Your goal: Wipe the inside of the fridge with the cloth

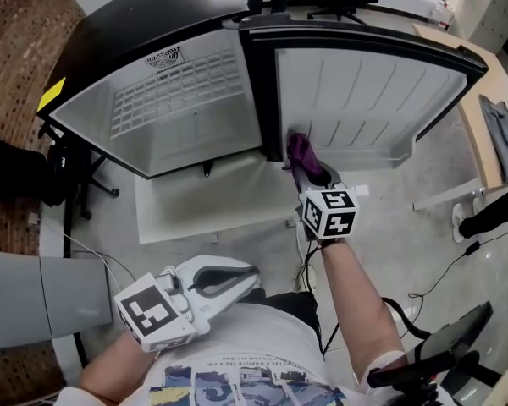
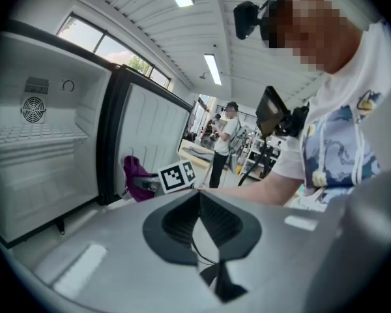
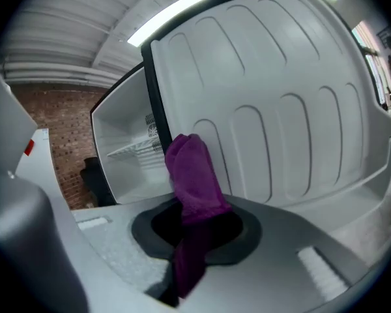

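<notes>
Two handheld grippers before an open fridge (image 1: 186, 138); no brand name or legible lettering appears. The only markings are the black-and-white square codes on each gripper's cube (image 1: 330, 212) and a yellow sticker (image 1: 51, 94) on the black cabinet edge, its print too small to read. The right gripper (image 1: 311, 174) is clenched on the purple cloth (image 1: 299, 149), a soft, fleecy fabric. Its long axis runs along the jaws. A rounded, bunched end sticks out past the tips toward the inner face of the door (image 1: 364, 91), close to the hinge-side black edge, and a thinner tail trails back between the jaws. Whether the cloth touches the door cannot be told. The door lining is smooth white moulded plastic with arched raised ribs and a shallow ledge along its lower part. The cabinet interior is white, with a wire shelf (image 1: 178, 91) and a round slotted vent (image 1: 162, 57) on the back wall. The left gripper (image 1: 247, 272) is held low near the person's shirt, well apart from the fridge, its jaws closed tip to tip with nothing between them.
</notes>
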`<state>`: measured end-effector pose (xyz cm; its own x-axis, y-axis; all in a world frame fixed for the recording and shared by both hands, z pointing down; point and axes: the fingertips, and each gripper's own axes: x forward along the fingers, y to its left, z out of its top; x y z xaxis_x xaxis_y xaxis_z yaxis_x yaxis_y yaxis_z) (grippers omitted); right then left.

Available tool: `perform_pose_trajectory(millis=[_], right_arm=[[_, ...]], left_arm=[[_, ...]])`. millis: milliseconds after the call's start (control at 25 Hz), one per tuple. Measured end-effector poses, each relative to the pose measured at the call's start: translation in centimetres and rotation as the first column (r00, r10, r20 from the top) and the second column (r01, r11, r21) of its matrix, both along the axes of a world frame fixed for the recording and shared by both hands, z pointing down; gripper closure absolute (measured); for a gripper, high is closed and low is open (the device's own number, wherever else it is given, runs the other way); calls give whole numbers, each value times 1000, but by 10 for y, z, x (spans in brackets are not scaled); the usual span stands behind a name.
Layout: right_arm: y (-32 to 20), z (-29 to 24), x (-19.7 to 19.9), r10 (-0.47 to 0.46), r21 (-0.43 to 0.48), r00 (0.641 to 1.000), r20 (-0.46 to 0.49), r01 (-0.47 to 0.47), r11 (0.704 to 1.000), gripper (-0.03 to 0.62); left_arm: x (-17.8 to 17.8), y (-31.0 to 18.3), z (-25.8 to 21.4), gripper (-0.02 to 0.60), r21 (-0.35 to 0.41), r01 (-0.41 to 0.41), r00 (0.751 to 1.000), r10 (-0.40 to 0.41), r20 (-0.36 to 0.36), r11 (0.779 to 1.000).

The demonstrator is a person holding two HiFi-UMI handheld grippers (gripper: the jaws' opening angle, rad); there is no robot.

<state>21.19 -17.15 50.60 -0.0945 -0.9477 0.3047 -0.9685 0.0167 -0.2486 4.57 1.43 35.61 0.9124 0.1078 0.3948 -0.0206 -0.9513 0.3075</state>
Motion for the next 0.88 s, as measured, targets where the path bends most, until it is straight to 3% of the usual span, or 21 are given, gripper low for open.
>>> perform_pose_trajectory(millis=[320,880], right_arm=[[11,12,26,56,-34,991,-121,-61,998,542],[52,21,115,162,-65,970,-180,-176,982,542]], left_arm=[[0,-3,10,575,7,-50,999,50,8,999],[48,15,8,575,11,-101,995,101,11,995]])
